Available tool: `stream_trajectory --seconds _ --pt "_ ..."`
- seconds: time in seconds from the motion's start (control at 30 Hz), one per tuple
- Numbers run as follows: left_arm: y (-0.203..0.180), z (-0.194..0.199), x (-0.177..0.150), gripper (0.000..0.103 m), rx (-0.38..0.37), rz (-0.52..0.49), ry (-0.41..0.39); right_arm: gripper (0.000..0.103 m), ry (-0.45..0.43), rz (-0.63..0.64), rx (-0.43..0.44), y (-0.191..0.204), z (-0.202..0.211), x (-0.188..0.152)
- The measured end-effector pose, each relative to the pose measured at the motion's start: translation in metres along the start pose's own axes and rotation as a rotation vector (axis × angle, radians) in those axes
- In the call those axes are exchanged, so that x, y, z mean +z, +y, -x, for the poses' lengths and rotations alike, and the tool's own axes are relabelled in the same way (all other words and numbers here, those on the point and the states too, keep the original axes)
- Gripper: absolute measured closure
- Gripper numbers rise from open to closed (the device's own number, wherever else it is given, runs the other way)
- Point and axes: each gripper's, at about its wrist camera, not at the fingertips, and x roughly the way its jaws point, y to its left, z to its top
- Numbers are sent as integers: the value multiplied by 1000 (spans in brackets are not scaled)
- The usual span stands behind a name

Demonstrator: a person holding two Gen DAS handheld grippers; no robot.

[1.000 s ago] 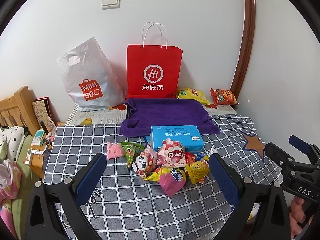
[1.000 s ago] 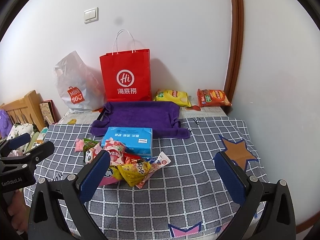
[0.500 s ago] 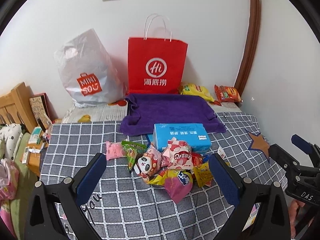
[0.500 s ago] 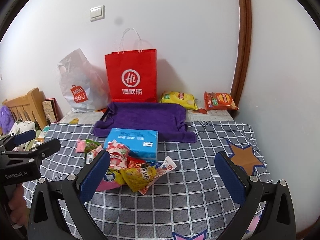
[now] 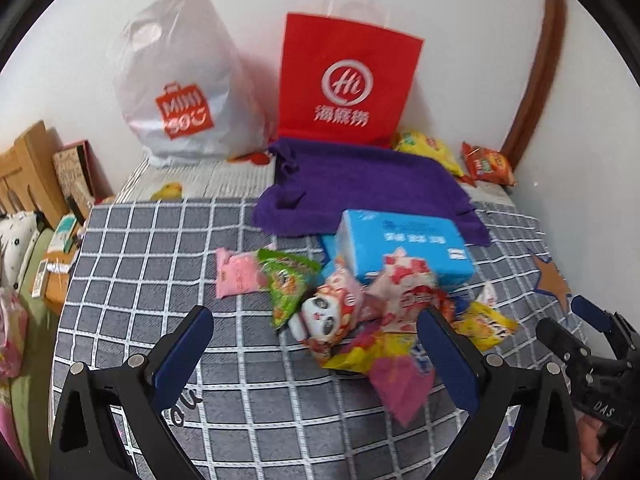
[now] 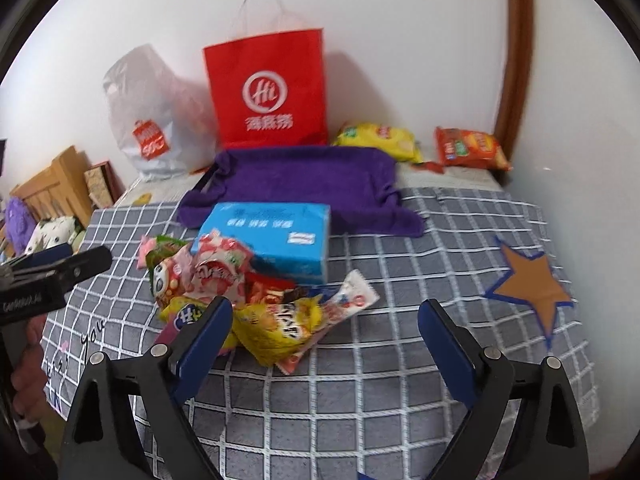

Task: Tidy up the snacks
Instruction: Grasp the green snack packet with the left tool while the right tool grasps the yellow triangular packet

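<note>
A heap of small snack packets point(image 5: 360, 312) lies on the grey checked cloth point(image 5: 160, 280), in front of a blue box point(image 5: 404, 244). The heap also shows in the right wrist view point(image 6: 240, 292), with the blue box point(image 6: 272, 240) behind it. A purple towel point(image 5: 368, 188) lies behind the box. My left gripper point(image 5: 316, 344) is open and empty, just short of the heap. My right gripper point(image 6: 324, 332) is open and empty, over the heap's right edge. Each gripper shows at the side of the other's view.
A red paper bag point(image 5: 344, 84) and a white plastic bag point(image 5: 180, 84) stand against the back wall. A yellow chip bag point(image 6: 380, 140) and an orange one point(image 6: 468, 148) lie at the back right. A wooden bed frame point(image 5: 24, 172) and clutter are left of the table.
Both grippers have moved forward toward the snack heap, so the heap and bags look larger. Both stay open.
</note>
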Motion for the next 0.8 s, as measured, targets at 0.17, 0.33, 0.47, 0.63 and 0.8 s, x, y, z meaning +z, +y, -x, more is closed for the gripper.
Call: stream_trajectory --seconds 0.17,0.33,0.47,0.63,0.8 --pt "18 -20 -2 1 50 18 38 9 40 44 57 17 -32 -4" --pt "36 -39 -4 1 56 65 88 9 72 107 90 33 -56 -6" --pt "42 -48 -7 1 63 71 98 9 116 123 140 34 -76 -11" --pt "50 -59 -14 1 54 91 133 9 196 102 132 22 -95 -27" --pt "51 -61 -15 1 44 85 126 9 183 112 132 18 -93 -36"
